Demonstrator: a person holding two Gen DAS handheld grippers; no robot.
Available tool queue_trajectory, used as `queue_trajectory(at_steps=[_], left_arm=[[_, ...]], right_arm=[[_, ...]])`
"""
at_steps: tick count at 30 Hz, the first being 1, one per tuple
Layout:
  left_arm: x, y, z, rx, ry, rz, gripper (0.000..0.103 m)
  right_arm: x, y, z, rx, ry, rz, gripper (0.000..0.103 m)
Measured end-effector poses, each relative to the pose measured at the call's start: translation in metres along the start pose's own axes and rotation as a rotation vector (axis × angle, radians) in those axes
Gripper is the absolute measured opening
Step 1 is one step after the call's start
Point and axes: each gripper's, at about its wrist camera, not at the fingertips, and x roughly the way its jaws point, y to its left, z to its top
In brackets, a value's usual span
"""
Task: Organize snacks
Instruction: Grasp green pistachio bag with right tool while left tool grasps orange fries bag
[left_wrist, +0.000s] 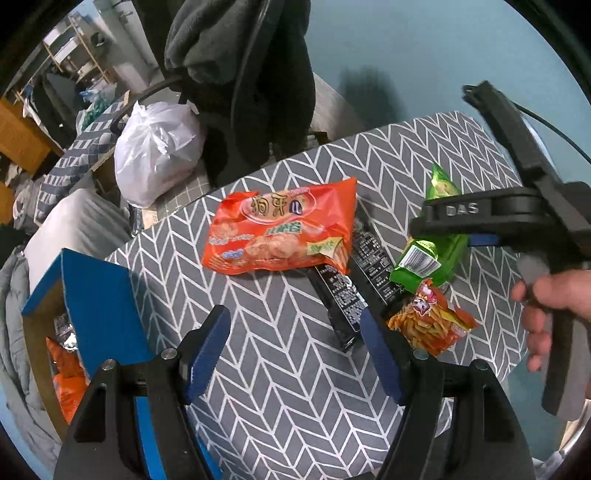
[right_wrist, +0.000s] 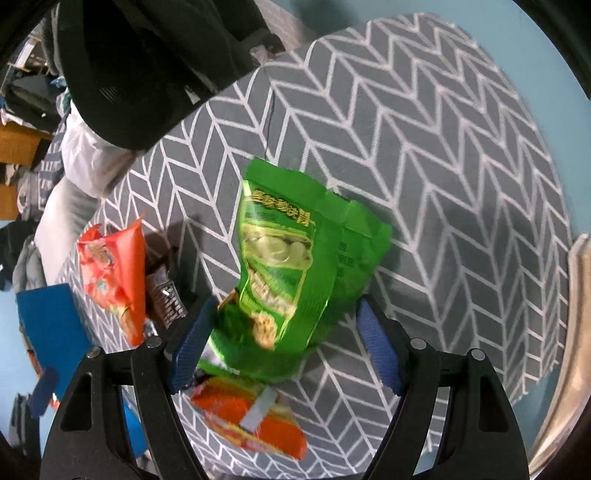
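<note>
Between the wide right tongs (right_wrist: 284, 325) stands the green bag (right_wrist: 291, 266), ungripped; closing off-centre could crush or tip it. Left tongs (left_wrist: 295, 354) gape empty.

- Right gripper (left_wrist: 448, 236), black body: raised letters "DAS".
- Large orange snack bag (left_wrist: 280, 229): big Chinese characters, "狗牙儿", in a red oval; smaller print too blurred to read.
- Green snack bag (right_wrist: 291, 266): yellow Chinese headline, illegible; barcode label on its back.
- Black packets (left_wrist: 354, 280): dense white print, too small to read.
- Small orange packet (left_wrist: 430, 317): red character, unclear.
</note>
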Motion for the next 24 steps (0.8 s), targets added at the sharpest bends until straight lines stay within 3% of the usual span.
queue_trajectory(at_steps=[3,4,5,7,13,19,24], left_arm=[[0.005,-0.003,-0.002,0.000,0.019,-0.001,0.074],[0.005,-0.004,-0.003,0.000,0.022,-0.005,0.074],[0.005,-0.005,-0.004,0.001,0.023,-0.008,0.074],[0.004,-0.008,-0.006,0.009,0.024,-0.020,0.074],[0.002,-0.023,-0.012,0.068,0.027,-0.058,0.074],[0.001,-0.044,-0.015,0.165,0.017,-0.117,0.078],[0.009,-0.062,-0.016,0.264,0.017,-0.159,0.078]], right_arm=[[0.008,0.003,0.002,-0.016,0.005,0.001,0.074],[0.009,0.005,0.002,-0.027,0.002,0.008,0.068],[0.009,0.007,0.002,-0.041,-0.001,0.015,0.056],[0.009,0.012,0.002,-0.078,-0.003,0.010,0.046],[0.003,0.015,-0.001,-0.173,-0.040,-0.056,0.045],[-0.014,-0.013,-0.008,-0.246,-0.050,-0.104,0.045],[-0.025,-0.043,-0.023,-0.233,-0.043,-0.117,0.045]])
